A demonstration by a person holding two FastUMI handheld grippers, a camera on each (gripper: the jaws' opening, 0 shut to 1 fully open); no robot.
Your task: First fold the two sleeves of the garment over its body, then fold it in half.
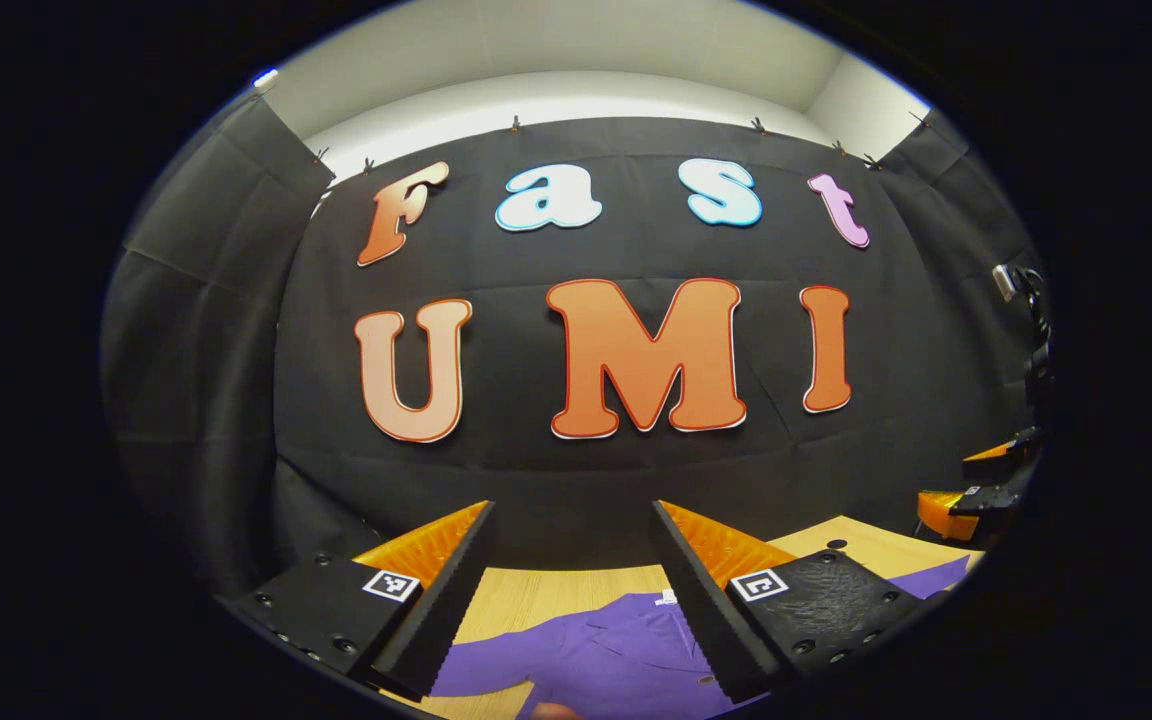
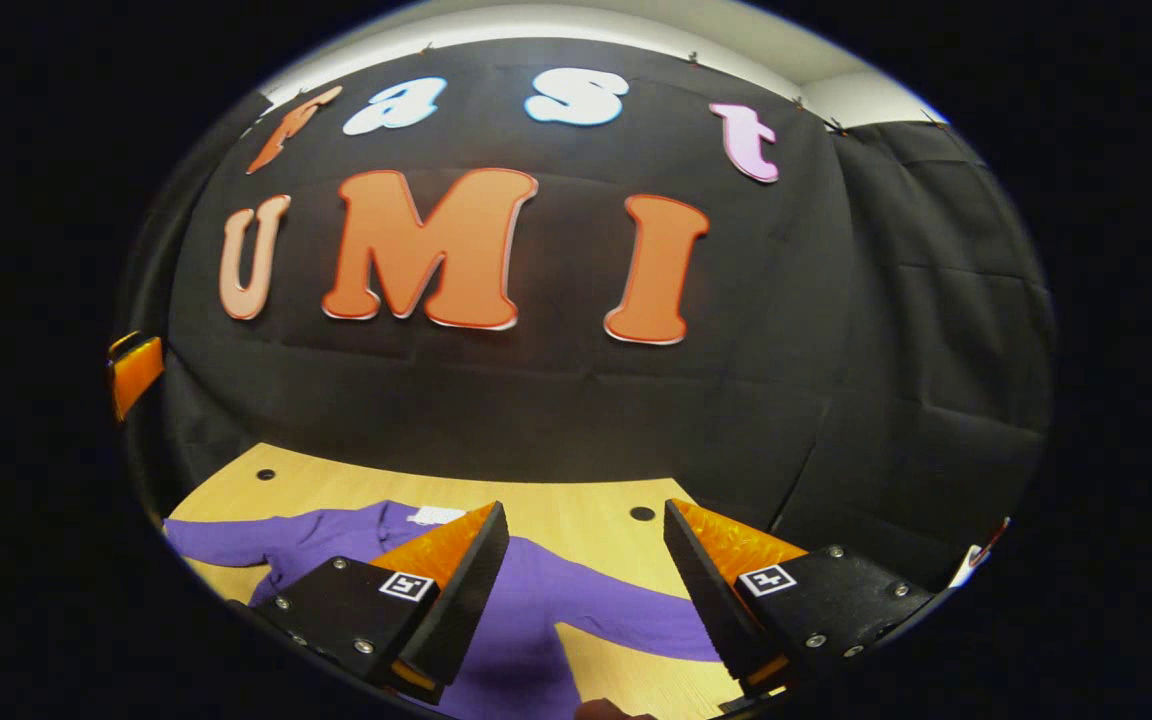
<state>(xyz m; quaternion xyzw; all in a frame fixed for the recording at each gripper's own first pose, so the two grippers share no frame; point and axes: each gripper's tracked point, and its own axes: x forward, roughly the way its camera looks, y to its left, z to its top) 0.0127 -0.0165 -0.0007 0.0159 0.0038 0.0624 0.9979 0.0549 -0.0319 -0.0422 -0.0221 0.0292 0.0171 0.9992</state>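
Both your grippers, left gripper [image 1: 571, 600] and right gripper [image 2: 584, 590], hang wide open above the purple garment [image 2: 526, 600] spread on the bench [image 2: 576, 505], holding nothing.

No readable text beyond the wall — only small square coded markers [image 1: 391, 585] on each hand-held gripper's fingers, and a white neck tag [image 2: 434, 515], too small to read.

left gripper [image 1: 571, 590]: square marker tags, screws | right gripper [image 2: 584, 590]: same
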